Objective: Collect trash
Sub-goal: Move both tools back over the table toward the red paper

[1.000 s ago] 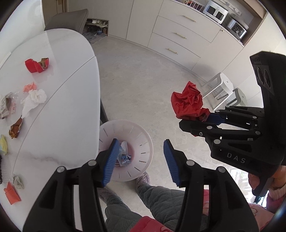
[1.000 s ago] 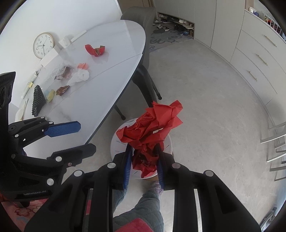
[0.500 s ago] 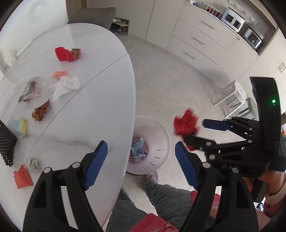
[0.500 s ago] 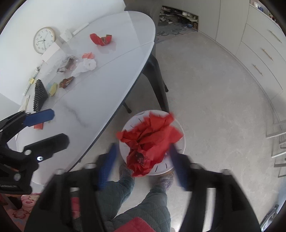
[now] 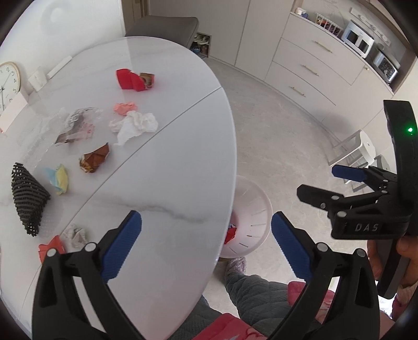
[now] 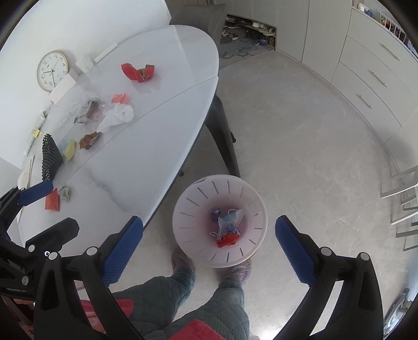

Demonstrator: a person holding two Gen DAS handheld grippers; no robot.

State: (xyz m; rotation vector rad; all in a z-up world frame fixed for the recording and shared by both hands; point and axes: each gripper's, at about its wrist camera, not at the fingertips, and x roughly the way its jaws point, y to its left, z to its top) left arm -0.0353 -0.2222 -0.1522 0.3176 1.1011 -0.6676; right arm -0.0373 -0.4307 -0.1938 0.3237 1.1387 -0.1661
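My right gripper (image 6: 209, 219) hovers over the white bin (image 6: 183, 209) on the floor; its jaws are opening, with nothing between them. A crumpled red paper (image 6: 227, 239) lies in the bin beside a blue-and-white bag (image 6: 230, 218). My left gripper (image 5: 206, 215) is over the white table's near edge (image 5: 183, 183), its jaws also opening and empty. On the table lie a red wrapper (image 5: 129, 79), a pink scrap (image 5: 125, 107), a white tissue (image 5: 135, 125), a clear wrapper (image 5: 78, 123), a brown wrapper (image 5: 95, 158), a yellow-blue scrap (image 5: 58, 177), a grey crumple (image 5: 74, 234) and an orange-red piece (image 5: 51, 247).
A black mesh piece (image 5: 27, 198) and a clock (image 6: 52, 70) are at the table's far left. A grey chair (image 6: 198, 15) stands behind the table. The person's legs and slippers (image 6: 183, 259) are beside the bin. Cabinets (image 6: 371, 73) and white stools (image 5: 365, 143) line the right side.
The right gripper opened and let go of the red paper, which dropped into the bin. The left gripper opened wider and moved from above the bin to over the table.
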